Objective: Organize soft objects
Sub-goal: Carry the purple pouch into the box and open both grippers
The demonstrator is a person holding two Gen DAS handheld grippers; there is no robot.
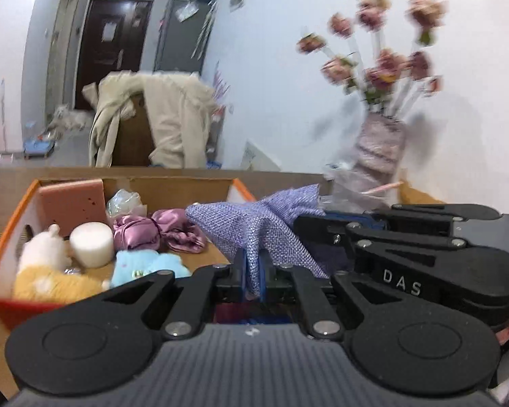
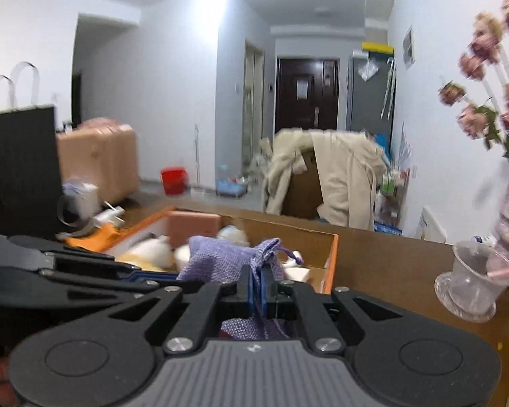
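Here, both grippers pinched the lavender pouch (image 1: 254, 224): left gripper (image 1: 253, 271) and right gripper (image 2: 258, 288) clamped on opposite ends, pouch stretched between them. I judged the box (image 1: 17, 217) lay ahead-left, nearer my left.

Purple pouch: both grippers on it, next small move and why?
Probably carry the purple pouch forward over the cardboard box and release. The left gripper and right gripper are shut on it, and the other soft toys already lie in the box.
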